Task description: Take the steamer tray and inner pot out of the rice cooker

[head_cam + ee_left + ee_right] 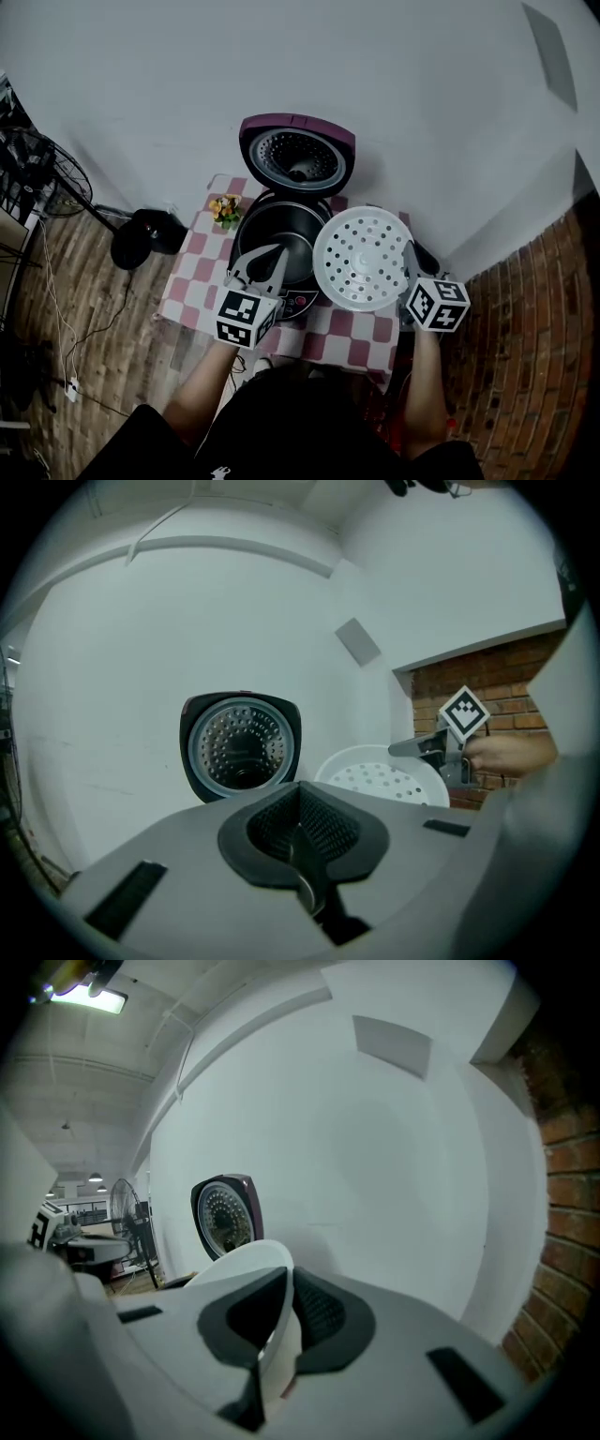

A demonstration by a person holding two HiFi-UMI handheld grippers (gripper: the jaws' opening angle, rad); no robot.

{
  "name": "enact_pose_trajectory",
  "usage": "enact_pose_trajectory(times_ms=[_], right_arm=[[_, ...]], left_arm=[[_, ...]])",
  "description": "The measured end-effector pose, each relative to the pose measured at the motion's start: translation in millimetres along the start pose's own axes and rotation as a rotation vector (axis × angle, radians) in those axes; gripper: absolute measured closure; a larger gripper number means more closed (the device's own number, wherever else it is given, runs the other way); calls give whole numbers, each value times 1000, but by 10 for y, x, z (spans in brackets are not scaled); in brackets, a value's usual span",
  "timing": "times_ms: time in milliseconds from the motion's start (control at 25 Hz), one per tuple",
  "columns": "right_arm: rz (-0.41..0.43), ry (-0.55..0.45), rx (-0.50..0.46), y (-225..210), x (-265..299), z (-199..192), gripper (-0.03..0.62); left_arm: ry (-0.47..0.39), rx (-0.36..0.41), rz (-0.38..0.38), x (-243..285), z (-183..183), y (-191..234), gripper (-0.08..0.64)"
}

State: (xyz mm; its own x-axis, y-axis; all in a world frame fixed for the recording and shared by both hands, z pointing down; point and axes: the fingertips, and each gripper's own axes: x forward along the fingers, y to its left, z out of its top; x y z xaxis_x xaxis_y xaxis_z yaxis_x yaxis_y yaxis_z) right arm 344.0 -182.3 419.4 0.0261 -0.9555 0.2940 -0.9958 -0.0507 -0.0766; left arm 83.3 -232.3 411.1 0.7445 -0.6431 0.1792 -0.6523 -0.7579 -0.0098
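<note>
Left gripper [272,253]: jaws shut, empty. Right gripper [410,255]: jaws clamped on steamer tray [361,258] rim. Forearms seemingly extended forward.

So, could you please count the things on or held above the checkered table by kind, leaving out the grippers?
Rice cooker: 1
Inner pot: 1
Steamer tray: 1
Flower ornament: 1
Total: 4

Steamer tray [362,258] hides part of the inner pot [279,225].
</note>
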Motion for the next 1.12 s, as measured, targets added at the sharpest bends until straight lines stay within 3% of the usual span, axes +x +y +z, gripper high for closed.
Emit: enact_pose_trajectory(times_ms=[560, 1120], right_arm=[[128, 123, 7, -486, -221, -932, 569], [210, 248, 90, -427, -174, -2066, 569]], left_arm=[[67, -6, 72, 25, -279, -816, 557], [164, 11, 29, 9, -768, -1354, 558]])
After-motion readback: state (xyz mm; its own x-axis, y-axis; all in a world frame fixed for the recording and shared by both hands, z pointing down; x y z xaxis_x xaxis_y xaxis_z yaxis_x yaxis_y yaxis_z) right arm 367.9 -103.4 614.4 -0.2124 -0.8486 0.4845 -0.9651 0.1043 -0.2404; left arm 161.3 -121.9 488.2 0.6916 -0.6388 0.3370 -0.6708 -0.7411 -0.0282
